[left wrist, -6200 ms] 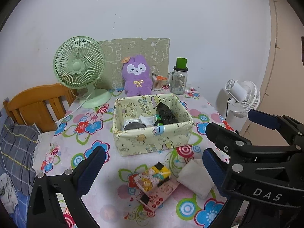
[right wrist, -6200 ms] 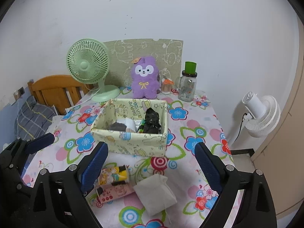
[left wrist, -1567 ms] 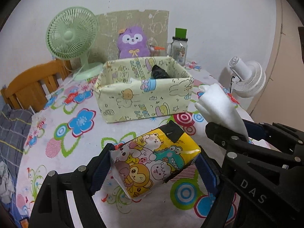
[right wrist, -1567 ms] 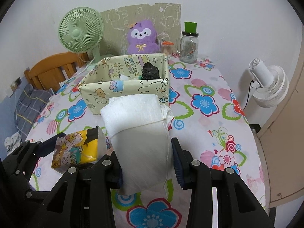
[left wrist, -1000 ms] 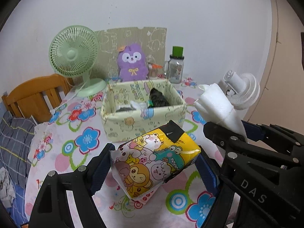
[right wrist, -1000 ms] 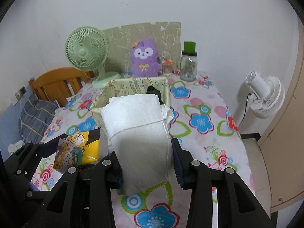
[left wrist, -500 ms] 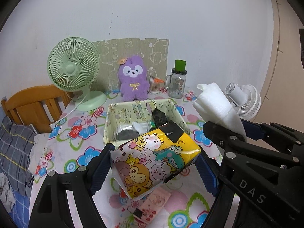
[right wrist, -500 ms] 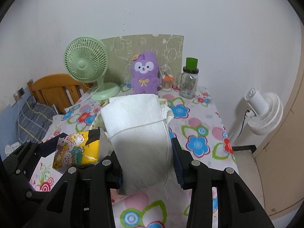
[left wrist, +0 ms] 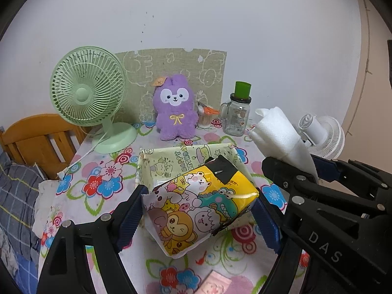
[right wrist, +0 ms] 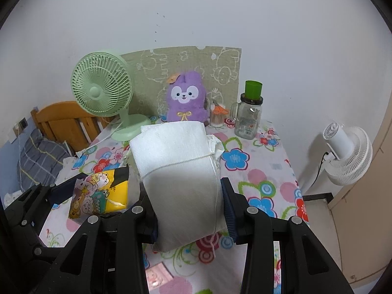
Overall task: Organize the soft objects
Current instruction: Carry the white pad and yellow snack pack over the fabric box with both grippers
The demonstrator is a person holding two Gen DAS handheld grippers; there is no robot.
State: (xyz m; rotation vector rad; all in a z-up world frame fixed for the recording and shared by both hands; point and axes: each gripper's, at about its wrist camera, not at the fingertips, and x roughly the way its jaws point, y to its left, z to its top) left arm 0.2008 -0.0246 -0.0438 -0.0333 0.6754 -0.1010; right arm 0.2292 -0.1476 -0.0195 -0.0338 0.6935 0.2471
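Note:
My left gripper (left wrist: 199,210) is shut on a yellow tissue pack (left wrist: 198,207) printed with cartoon animals, held above the table. It hangs in front of the pale green fabric box (left wrist: 181,158), hiding most of the box's inside. My right gripper (right wrist: 189,203) is shut on a folded white cloth (right wrist: 181,171), also lifted. The white cloth (left wrist: 279,132) shows at the right in the left wrist view, and the tissue pack (right wrist: 99,193) at the left in the right wrist view. A purple plush toy (left wrist: 175,110) sits upright behind the box.
A green desk fan (left wrist: 89,96) stands back left, a glass jar with green lid (left wrist: 237,112) back right, a small cup of sticks (left wrist: 204,116) between. A pink pack (left wrist: 215,283) lies on the flowered tablecloth (left wrist: 98,186) near me. A white fan (right wrist: 345,152) and wooden chair (left wrist: 31,142) flank the table.
Both grippers have risen and drawn back from the box with their loads still held. The box now looks smaller and lower in view, and the plush toy and fan stand more fully in sight.

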